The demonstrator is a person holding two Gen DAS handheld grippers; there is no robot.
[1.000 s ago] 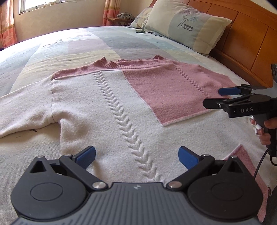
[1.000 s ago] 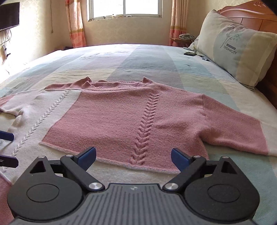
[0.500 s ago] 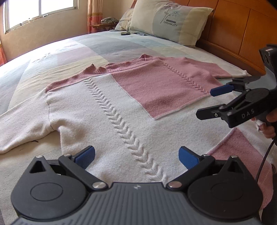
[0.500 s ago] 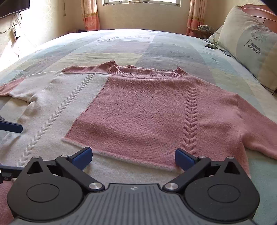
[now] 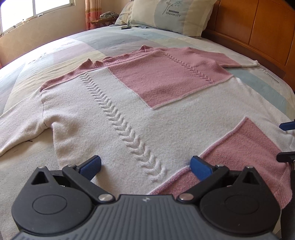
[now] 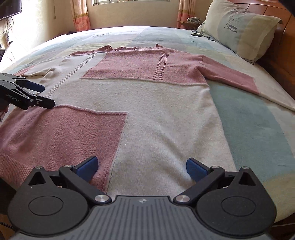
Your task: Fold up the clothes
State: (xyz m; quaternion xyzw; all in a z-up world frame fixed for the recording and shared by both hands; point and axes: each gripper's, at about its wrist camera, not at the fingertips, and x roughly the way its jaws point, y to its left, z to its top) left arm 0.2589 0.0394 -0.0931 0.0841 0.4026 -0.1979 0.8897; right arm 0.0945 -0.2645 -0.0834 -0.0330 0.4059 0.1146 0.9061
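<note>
A pink-and-white knitted sweater (image 5: 140,110) (image 6: 156,103) lies flat on the bed, collar far away, hem nearest me, both sleeves spread out. My left gripper (image 5: 145,166) hovers over the hem by the white cable stitch, jaws open and holding nothing; the right wrist view shows it from the side (image 6: 45,96) at the left. My right gripper (image 6: 141,169) hangs over the hem where the lower pink patch meets the white, jaws wide open and empty. Only its blue and black tips (image 5: 287,141) show at the right edge of the left wrist view.
The bed has a pastel patchwork cover (image 6: 254,125). A pillow (image 5: 171,16) (image 6: 239,31) leans on the wooden headboard (image 5: 258,37) at the right. A small dark object (image 5: 126,27) lies by the pillow. A window with orange curtains (image 6: 81,16) is on the far wall.
My right gripper has drawn back from the sweater's chest to its hem, sliding to the right edge of the left wrist view. The left gripper's view rolled and shifted slightly right. Both stay open.
</note>
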